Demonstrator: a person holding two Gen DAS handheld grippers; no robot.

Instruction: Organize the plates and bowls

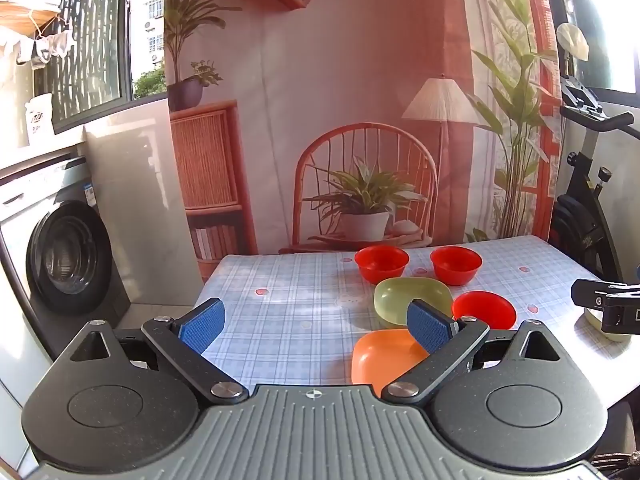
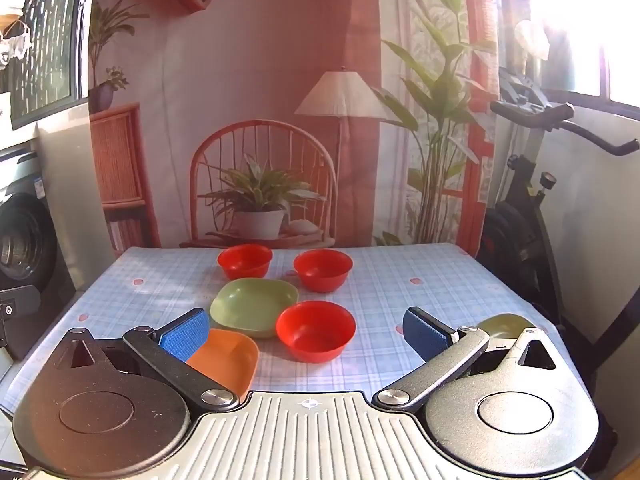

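Three red bowls stand on the checked table: two at the back (image 2: 244, 261) (image 2: 323, 269) and one nearer (image 2: 315, 330). A green square plate (image 2: 254, 306) lies between them, and an orange square plate (image 2: 226, 358) lies nearest. A second green plate (image 2: 505, 326) shows partly behind the right finger. My right gripper (image 2: 306, 330) is open and empty above the near table edge, its jaws either side of the near red bowl. My left gripper (image 1: 316, 326) is open and empty, left of the orange plate (image 1: 386, 356) and the green plate (image 1: 412, 300).
A washing machine (image 1: 68, 256) stands left of the table. An exercise bike (image 2: 528, 208) stands at the right. A printed backdrop (image 2: 280, 120) hangs behind the table's far edge. The right gripper's body (image 1: 608, 308) shows at the right edge of the left wrist view.
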